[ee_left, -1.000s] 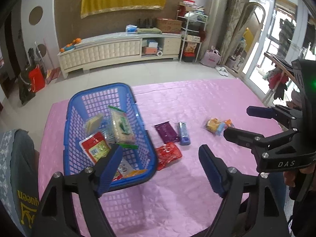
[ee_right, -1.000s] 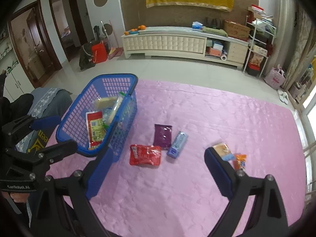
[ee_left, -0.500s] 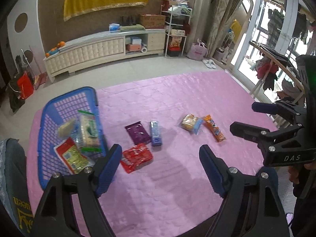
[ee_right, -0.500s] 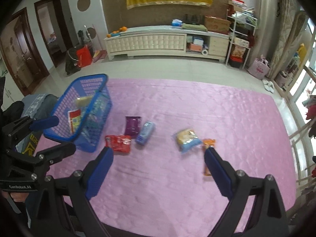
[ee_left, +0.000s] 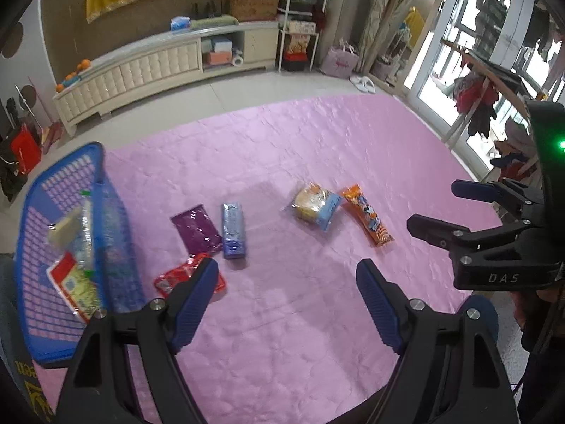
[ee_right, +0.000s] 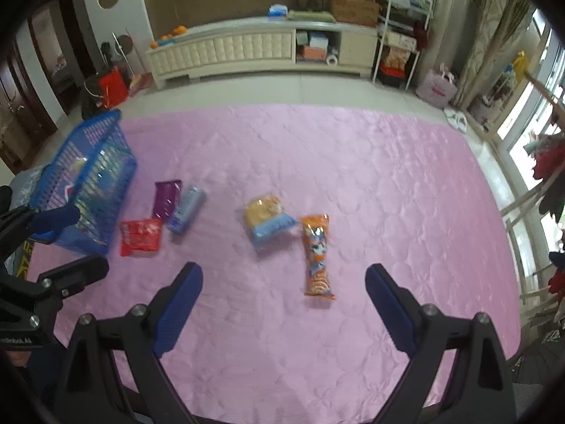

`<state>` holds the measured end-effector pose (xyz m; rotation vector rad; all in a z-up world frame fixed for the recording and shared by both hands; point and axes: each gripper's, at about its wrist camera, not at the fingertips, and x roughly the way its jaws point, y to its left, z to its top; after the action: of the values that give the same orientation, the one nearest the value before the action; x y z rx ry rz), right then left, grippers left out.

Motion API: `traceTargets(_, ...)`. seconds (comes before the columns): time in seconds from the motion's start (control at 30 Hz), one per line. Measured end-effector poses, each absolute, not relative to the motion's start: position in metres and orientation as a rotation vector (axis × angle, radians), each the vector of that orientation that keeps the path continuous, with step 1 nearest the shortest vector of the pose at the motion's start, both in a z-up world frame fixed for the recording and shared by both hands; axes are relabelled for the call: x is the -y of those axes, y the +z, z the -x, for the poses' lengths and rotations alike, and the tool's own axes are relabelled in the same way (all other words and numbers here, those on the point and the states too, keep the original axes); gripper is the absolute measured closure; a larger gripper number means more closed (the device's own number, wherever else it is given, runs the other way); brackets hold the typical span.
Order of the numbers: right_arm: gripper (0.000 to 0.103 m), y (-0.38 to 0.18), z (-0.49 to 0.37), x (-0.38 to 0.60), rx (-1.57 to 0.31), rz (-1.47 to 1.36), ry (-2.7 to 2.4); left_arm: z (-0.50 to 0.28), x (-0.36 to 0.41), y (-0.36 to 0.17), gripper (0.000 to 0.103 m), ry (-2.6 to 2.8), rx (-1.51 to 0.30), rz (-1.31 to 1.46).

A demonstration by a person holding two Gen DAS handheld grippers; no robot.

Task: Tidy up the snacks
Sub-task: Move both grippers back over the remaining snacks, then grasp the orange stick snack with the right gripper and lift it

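My left gripper (ee_left: 286, 288) and right gripper (ee_right: 284, 291) are both wide apart, holding nothing. Five snack packs lie on the pink cloth (ee_right: 353, 162) beside the blue basket (ee_left: 39, 332).

A long cream cabinet (ee_right: 261, 49) is set against the far brown wall (ee_right: 162, 0); tall windows (ee_left: 494, 35) are seen at right.

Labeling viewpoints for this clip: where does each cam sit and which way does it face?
Left wrist: on the left hand-held gripper, angled down at the pink cloth; own open fingers show, the right hand-held gripper at the right edge.
Right wrist: on the right hand-held gripper, same downward tilt; the left one at the left edge.
Shared: blue basket, five loose snack packs, cabinet.
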<state>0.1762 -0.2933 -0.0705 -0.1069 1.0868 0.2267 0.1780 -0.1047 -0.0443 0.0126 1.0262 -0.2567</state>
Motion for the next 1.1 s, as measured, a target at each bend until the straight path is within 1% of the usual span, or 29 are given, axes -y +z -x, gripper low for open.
traceTargets(0.27,0.008,-0.116,-0.196,0.312,-1.148,0.145,0.209,-0.208,0.127,-0.094,0.024,-0.281,-1.122,-0.012)
traceTargets(0.43,0.008,-0.143,-0.213,0.323,-1.184,0.122,0.228,-0.224,0.134,-0.121,0.024,-0.284,-1.181,0.018)
traceTargets(0.47,0.01,-0.148,-0.216,0.324,-1.193,0.121,0.233,-0.227,0.135,-0.125,0.024,-0.285,-1.184,0.018)
traceTargets(0.63,0.024,-0.17,-0.228,0.322,-1.226,0.14,0.244,-0.238,0.139,-0.137,0.024,-0.293,-1.196,0.015)
traceTargets(0.7,0.034,-0.175,-0.231,0.321,-1.236,0.138,0.247,-0.24,0.138,-0.139,0.024,-0.299,-1.201,0.011)
traceTargets(0.77,0.041,-0.181,-0.234,0.32,-1.253,0.137,0.257,-0.242,0.139,-0.141,0.024,-0.302,-1.203,0.009)
traceTargets(0.83,0.051,-0.186,-0.236,0.32,-1.264,0.15,0.255,-0.243,0.142,-0.143,0.024,-0.302,-1.205,0.005)
traceTargets(0.87,0.062,-0.187,-0.237,0.32,-1.267,0.156,0.254,-0.244,0.142,-0.144,0.024,-0.301,-1.205,0.002)
traceTargets(0.9,0.069,-0.188,-0.237,0.319,-1.268,0.16,0.256,-0.244,0.141,-0.143,0.024,-0.3,-1.205,0.002)
traceTargets(0.97,0.075,-0.19,-0.237,0.32,-1.267,0.167,0.252,-0.245,0.141,-0.142,0.024,-0.302,-1.2,0.0)
traceTargets(1.0,0.076,-0.191,-0.236,0.321,-1.27,0.155,0.257,-0.246,0.138,-0.142,0.024,-0.303,-1.197,-0.002)
traceTargets(1.07,0.083,-0.189,-0.233,0.324,-1.261,0.137,0.255,-0.246,0.137,-0.14,0.024,-0.307,-1.19,-0.012)
traceTargets(1.1,0.085,-0.187,-0.232,0.325,-1.257,0.136,0.251,-0.247,0.138,-0.14,0.024,-0.311,-1.187,-0.02)
